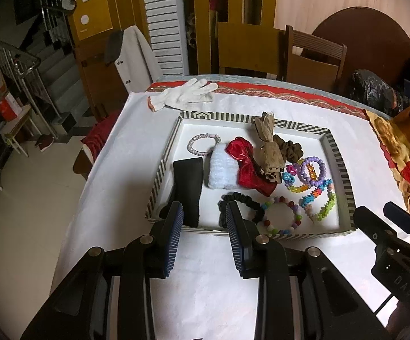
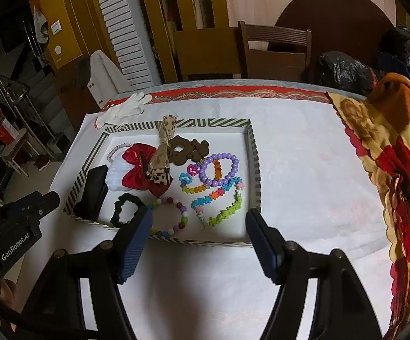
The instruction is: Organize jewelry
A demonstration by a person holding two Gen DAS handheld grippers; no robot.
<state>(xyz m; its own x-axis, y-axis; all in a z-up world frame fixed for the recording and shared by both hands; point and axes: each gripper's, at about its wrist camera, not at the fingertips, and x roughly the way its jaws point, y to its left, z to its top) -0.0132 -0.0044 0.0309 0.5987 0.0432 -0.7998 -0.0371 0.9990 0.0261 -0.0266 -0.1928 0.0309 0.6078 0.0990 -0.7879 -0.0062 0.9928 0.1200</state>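
A table (image 2: 304,155) covered with a white cloth is seen in both wrist views, with a patterned blanket (image 2: 397,153) draped over its right side. A striped-rimmed tray (image 2: 251,153) is set on the cloth just beyond both grippers, and a white glove (image 1: 182,95) is laid beyond its far-left corner.

All the jewelry and hair pieces are held inside the tray. A black fabric band (image 1: 188,187) is placed along the left wall. Beside it a white knitted piece (image 1: 223,170) is partly overlapped by a red satin bow (image 2: 141,172), and a tan printed bow (image 2: 161,153) is laid across that, its far end reaching the back rim. A brown scrunchie (image 2: 189,148) is found just behind it. A black scrunchie (image 2: 125,208) is set near the front wall, touching a multicoloured bead bracelet (image 2: 171,215). Toward the right wall a purple bead bracelet (image 2: 219,170) and a chain of bright star-shaped beads (image 2: 219,204) are bunched together. A pale lilac hair tie (image 1: 200,144) is seen at the back left.

The left gripper (image 1: 204,215) is held over the tray's front-left edge, its fingers moderately apart and nothing between them. The right gripper (image 2: 199,221) is held over the front rim with fingers spread wide, also empty.
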